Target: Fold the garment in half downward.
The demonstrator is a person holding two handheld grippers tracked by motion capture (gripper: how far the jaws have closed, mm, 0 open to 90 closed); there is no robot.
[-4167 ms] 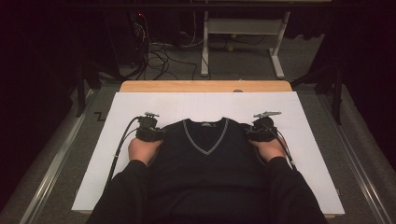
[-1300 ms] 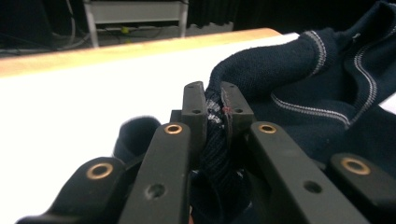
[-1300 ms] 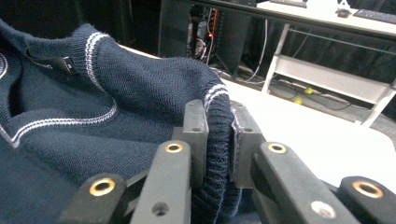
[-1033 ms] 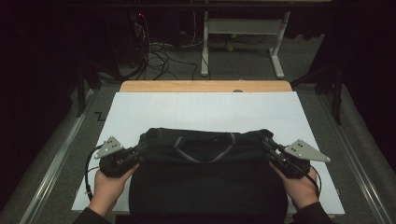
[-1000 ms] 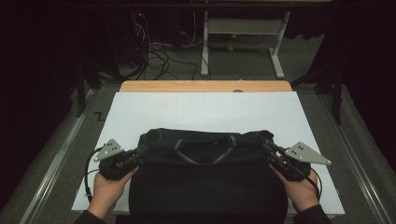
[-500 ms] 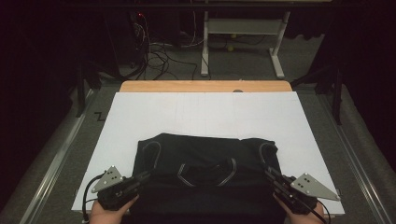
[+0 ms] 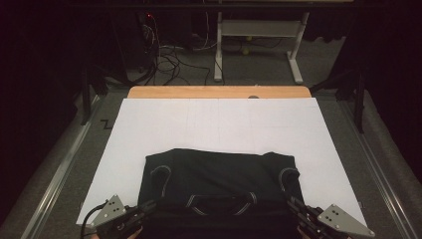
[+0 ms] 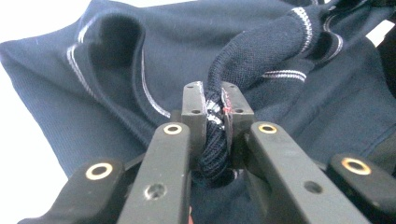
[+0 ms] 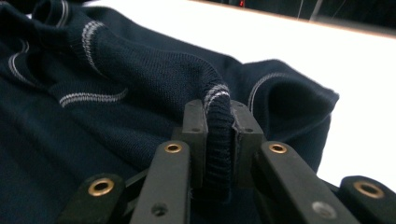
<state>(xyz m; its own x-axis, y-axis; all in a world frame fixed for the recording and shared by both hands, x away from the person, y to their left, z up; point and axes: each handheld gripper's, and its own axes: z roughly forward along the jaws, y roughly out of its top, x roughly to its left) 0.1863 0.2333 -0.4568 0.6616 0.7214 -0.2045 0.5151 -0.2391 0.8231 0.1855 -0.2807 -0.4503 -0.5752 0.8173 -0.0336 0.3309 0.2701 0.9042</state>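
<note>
the sweater stretches left to right across the frame's bottom, each end pinched by the left claw and right claw.

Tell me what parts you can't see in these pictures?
- Vest: its near hem, high view, cut off by the bottom edge.
- Left gripper and right gripper: their bodies and the hands, high view, cut off by the bottom edge.
- Pinched knit: hidden between the fingers in both gripper views.
- Floor cables: high view, too dark to trace.
</note>
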